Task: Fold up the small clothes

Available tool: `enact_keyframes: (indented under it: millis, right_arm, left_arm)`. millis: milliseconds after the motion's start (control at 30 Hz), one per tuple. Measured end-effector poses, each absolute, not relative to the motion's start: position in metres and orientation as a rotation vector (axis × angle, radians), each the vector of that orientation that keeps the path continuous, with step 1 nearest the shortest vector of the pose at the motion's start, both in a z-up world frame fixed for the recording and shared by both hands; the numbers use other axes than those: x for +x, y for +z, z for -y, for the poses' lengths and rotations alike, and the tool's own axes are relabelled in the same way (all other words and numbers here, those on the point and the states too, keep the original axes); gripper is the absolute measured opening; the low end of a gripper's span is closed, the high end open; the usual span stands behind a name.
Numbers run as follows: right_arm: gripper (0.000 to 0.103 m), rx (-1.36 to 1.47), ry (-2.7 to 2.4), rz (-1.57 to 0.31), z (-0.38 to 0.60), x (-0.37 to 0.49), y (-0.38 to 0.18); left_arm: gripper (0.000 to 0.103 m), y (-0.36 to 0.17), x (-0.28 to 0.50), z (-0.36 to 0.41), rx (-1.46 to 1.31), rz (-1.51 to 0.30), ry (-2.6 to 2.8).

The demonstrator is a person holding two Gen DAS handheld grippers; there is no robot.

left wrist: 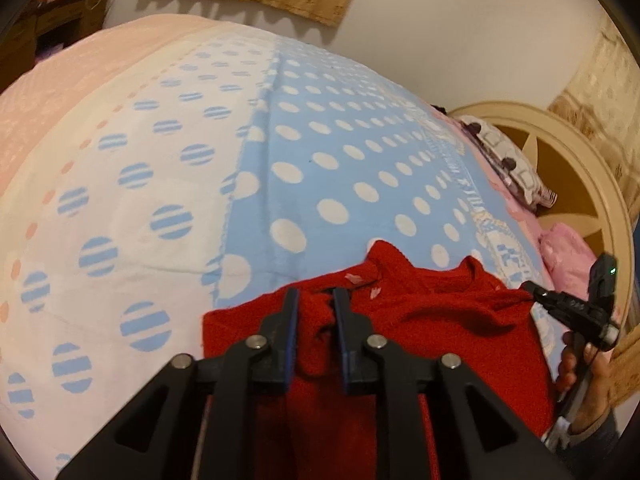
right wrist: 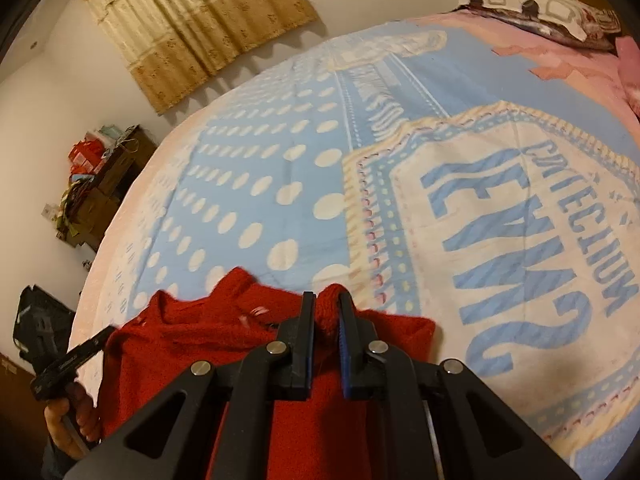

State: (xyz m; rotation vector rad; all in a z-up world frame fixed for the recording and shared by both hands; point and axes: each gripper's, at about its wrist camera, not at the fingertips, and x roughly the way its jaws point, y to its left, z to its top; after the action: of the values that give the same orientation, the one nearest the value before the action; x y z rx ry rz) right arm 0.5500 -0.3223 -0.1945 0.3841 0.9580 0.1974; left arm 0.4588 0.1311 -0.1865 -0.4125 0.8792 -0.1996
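With my left gripper (left wrist: 315,300) and right gripper (right wrist: 327,306) each clenched on the red garment (left wrist: 420,320) at lower frame, uneven pulling could let the knit slip and skew the fold.

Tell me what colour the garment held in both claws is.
Solid red garment, with small pale marks near the neckline; clearest in the left wrist view.

One red garment (left wrist: 420,320), two grippers (left wrist: 315,308)
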Motion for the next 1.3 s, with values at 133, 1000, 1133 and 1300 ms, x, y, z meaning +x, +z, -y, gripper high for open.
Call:
enact_keyframes:
  millis: [133, 1000, 1133, 1300]
  right_arm:
    - [0.084, 0.383, 0.152, -0.900, 0.328, 0.542, -0.185]
    - [0.084, -0.006, 0.262, -0.963, 0.250, 0.402, -0.181]
    - [0.084, -0.028, 0.370, -0.956, 0.198, 0.406, -0.173]
    - [0.084, -0.160, 0.361, -1.009, 0.155, 0.387, -0.208]
  left_arm:
    - [0.046, -0.176, 0.440, -0.141, -0.410, -0.837, -0.160]
    - [0.080, -0.213, 0.322, -0.107, -0.131, -0.913, -0.049]
    - [0.080, -0.212, 0.313, -0.107, -0.140, -0.912, -0.042]
    - [0.081, -0.213, 0.303, -0.120, -0.227, -0.887, -0.074]
